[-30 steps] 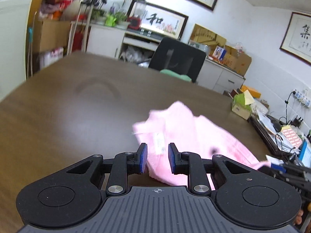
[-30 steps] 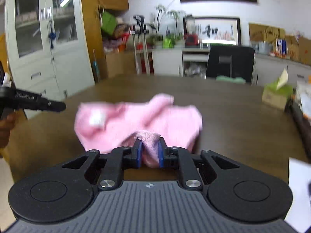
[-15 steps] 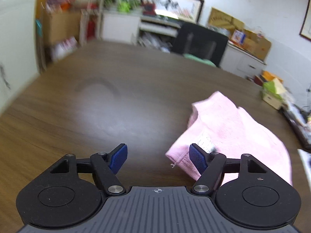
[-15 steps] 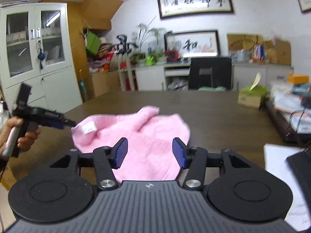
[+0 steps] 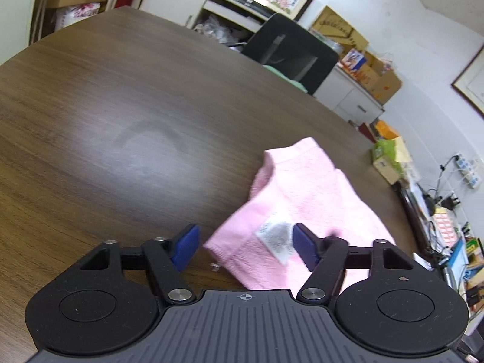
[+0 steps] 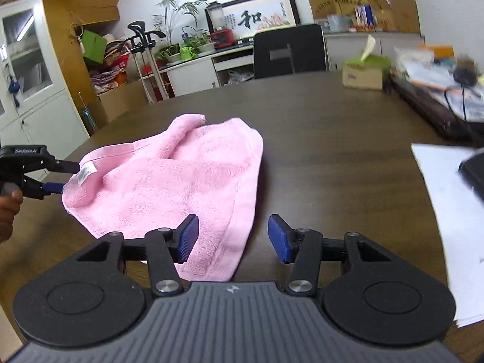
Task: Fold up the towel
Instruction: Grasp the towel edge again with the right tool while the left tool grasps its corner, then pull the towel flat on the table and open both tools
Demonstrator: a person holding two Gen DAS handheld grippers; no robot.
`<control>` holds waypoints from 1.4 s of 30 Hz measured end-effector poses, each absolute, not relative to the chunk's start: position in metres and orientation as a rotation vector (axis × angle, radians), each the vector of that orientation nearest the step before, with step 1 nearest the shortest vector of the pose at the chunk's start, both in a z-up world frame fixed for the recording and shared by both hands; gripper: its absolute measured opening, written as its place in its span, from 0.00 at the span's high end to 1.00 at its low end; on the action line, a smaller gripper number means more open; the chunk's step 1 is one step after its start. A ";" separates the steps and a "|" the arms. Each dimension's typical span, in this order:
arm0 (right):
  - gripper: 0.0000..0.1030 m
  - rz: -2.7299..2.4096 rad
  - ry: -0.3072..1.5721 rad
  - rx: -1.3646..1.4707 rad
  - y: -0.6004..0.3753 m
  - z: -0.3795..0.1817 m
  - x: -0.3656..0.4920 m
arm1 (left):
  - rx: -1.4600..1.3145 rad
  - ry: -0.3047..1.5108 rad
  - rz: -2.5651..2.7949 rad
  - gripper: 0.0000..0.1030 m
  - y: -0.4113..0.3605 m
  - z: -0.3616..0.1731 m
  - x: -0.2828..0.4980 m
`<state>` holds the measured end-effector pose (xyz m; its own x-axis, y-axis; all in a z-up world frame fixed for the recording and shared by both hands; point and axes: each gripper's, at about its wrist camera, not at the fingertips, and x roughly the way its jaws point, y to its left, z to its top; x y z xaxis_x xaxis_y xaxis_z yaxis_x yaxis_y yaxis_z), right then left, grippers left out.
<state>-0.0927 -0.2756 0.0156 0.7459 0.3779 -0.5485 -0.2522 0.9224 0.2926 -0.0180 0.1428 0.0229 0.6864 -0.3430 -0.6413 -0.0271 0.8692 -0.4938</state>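
The pink towel lies rumpled on the brown tabletop, roughly doubled over, with one far corner turned up into a peak. It is not yet a neat fold.

Left tongs: released. The jaws stand apart and have just been closing in from a wider spread, with the towel's near corner and its white care label between them. The right pad lies against or just beside the label; the left pad stands clear of the cloth, over bare tabletop. No grip is made. In the right wrist view these tongs appear at the towel's left corner, one finger above the hem and one below, held by a hand at the picture's edge. The placement suggests that the labelled corner is the chosen pick-up point.

Right tongs: released, jaws parted and holding nothing, having opened within the last second and then kept that width. The towel's near hem lies between and beneath them, toward the left pad; the right pad is over bare tabletop.

Judgement: both tongs are set at the two near corners, most likely to lift that edge and carry it over. The loose ridges in the cloth could spoil the alignment.

A sheet of white paper lies well to the right of the right tongs, clear of the work.
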 end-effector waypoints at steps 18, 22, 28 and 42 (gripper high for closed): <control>0.91 0.292 0.658 0.182 -0.259 0.015 -0.092 | -0.535 0.709 -0.260 0.91 0.115 0.033 -0.055; 0.92 0.262 0.637 0.178 -0.264 0.020 -0.097 | -0.578 0.662 -0.176 0.91 0.129 0.041 -0.070; 0.92 0.264 0.657 0.124 -0.262 0.019 -0.113 | -0.578 0.674 -0.092 0.91 0.139 0.026 -0.117; 0.84 0.405 0.774 0.135 -0.269 0.027 -0.162 | -0.471 0.718 -0.107 0.79 0.148 0.015 -0.189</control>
